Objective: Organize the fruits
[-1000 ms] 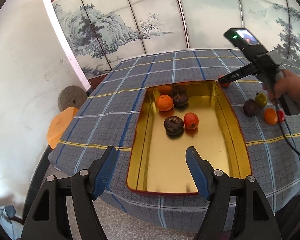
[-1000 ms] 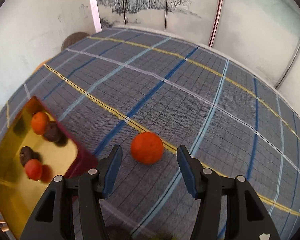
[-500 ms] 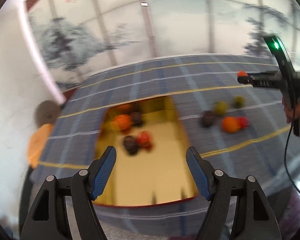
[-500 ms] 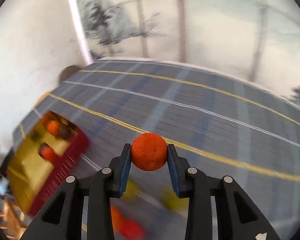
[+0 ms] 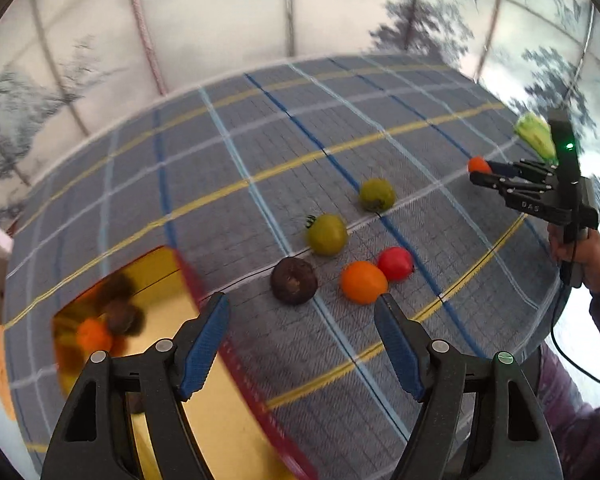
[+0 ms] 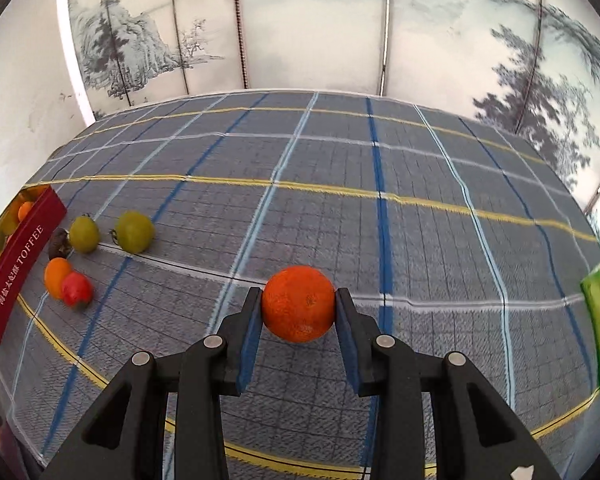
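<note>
Above the plaid-covered bench (image 6: pixel 380 208), my right gripper (image 6: pixel 298 304) is clenched on the orange (image 6: pixel 299 303), pads at its widest girth, fruit clear of the cloth. I judge it light and firm, with a slightly yielding rind; a hold across the middle should not slip, though harder squeezing would bruise it. My left gripper (image 5: pixel 302 344) is released, nothing between its pads, hanging near the loose group: dark fruit (image 5: pixel 294 281), smaller orange fruit (image 5: pixel 363 282), red one (image 5: pixel 396 263), two green ones (image 5: pixel 327 234) (image 5: pixel 377 195). Gold tin (image 5: pixel 204 412) lies at left, some fruit already inside. Round fruit will roll; grip each at its equator.
</note>
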A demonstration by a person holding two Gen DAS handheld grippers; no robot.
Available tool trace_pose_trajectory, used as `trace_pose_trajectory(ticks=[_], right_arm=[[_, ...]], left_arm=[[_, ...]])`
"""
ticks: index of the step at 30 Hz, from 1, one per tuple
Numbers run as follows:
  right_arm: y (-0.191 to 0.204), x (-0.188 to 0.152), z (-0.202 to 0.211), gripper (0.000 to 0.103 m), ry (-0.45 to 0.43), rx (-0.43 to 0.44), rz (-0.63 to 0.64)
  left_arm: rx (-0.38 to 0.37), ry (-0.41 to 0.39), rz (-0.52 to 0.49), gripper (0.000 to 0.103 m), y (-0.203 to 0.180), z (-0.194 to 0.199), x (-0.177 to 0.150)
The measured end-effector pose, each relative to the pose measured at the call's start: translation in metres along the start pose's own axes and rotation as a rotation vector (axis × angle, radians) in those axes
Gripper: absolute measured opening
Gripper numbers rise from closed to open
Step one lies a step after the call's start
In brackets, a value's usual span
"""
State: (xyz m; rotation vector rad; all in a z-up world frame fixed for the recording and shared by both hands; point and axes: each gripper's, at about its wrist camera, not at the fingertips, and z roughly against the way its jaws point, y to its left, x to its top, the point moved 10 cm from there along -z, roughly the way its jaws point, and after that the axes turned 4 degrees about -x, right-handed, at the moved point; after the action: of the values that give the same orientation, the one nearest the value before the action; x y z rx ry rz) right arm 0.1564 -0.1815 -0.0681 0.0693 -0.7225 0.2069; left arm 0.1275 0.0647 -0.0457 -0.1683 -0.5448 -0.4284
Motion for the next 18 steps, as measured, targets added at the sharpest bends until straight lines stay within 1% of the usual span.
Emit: trace_pose_trajectory(ticks=[3,5,7,9,13,15,16,17,18], right_arm=[[-0.003,-0.005,-0.003,0.033,0.002,0.018,-0.019],[-0.005,-0.008,-0.007,0.033,0.006,0.023,-0.025],[-0.004,-0.012,-0.01,0.033,0.018,0.037,-0.033],[-0.003,-0.01,-0.008,0.034,0.005,0.045,-0.032],[0.0,-0.011,-0.007,0.034,0.008,0.056,-0.028],[-0.001,-0.011,-0.007,0.034,0.007,0.066,-0.038],[-0.002,-0.012,-0.008,0.034,0.011,0.072,-0.048],[-0.003,-0.012,-0.009,0.035,0.014,0.076,-0.055],[-0.004,-0.012,-0.009,0.035,0.015,0.079,-0.06]], left_arm=[[-0.044,0.054,-0.026,0.075,-0.002,-0.022,0.006],[-0.069,0.087,-0.024,0.075,0.001,-0.035,0.009],[-0.088,0.1,-0.008,0.075,0.004,-0.045,0.011],[-0.101,0.117,0.015,0.075,0.008,-0.054,0.011],[-0.131,0.157,0.027,0.073,0.009,-0.069,0.002],[-0.144,0.138,0.03,0.071,0.008,-0.07,0.001],[-0.162,0.125,0.045,0.068,0.008,-0.069,0.002],[-0.174,0.115,0.061,0.059,0.009,-0.068,0.003],[-0.177,0.099,0.078,0.043,0.011,-0.067,0.005]])
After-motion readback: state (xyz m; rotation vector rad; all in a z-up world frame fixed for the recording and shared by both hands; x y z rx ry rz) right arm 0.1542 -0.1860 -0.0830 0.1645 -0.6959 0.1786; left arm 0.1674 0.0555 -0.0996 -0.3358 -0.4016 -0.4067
